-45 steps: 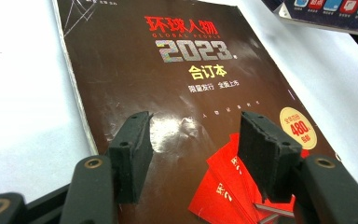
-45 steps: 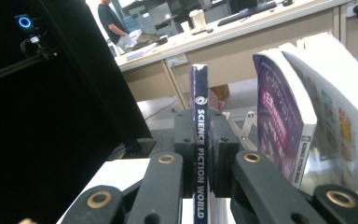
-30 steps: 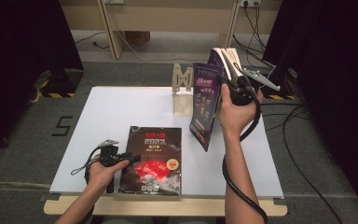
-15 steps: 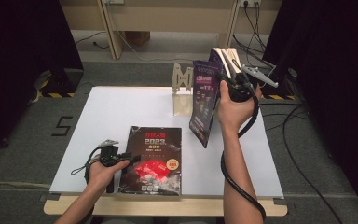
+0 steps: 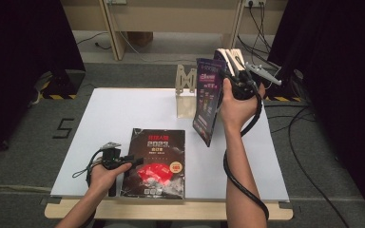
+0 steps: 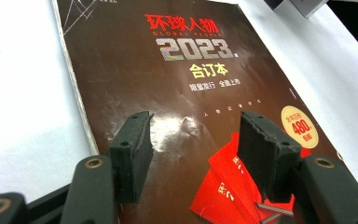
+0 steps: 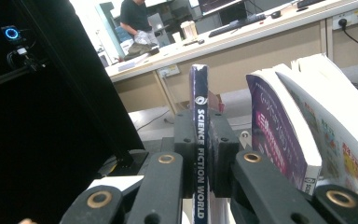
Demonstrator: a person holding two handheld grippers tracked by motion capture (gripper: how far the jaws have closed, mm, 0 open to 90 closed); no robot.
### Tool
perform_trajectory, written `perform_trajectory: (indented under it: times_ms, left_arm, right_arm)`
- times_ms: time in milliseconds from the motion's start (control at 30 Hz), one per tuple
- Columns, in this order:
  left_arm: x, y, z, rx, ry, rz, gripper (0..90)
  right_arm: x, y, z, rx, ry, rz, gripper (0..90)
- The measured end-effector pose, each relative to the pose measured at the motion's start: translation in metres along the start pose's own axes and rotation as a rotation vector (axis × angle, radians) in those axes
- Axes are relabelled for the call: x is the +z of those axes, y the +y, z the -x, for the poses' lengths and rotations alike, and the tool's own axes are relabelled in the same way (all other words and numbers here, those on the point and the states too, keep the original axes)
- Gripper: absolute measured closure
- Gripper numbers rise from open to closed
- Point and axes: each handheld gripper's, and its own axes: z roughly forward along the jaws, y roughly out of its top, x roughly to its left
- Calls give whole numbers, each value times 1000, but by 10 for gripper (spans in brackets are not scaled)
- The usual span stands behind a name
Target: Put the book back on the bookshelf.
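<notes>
Your right gripper [image 7: 204, 154] pinches the purple magazine [image 5: 208, 102] by its spine, upright above the table's far right, beside the wooden stand [image 5: 186, 90]. Left gripper [image 6: 193, 154] spread, over the dark book [image 5: 156, 161] lying flat

Left claw [image 5: 123, 159] low, jaws parted; right claw [image 7: 204, 140] raised, jaws clamped together.
</notes>
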Motion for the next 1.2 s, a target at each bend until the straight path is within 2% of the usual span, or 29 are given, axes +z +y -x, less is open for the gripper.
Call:
perform_trajectory:
  times_ms: [1200]
  left_arm:
    - [1, -1, -1, 0, 1, -4, 440]
  right_arm:
    - [20, 4, 3, -2, -23, 9, 847]
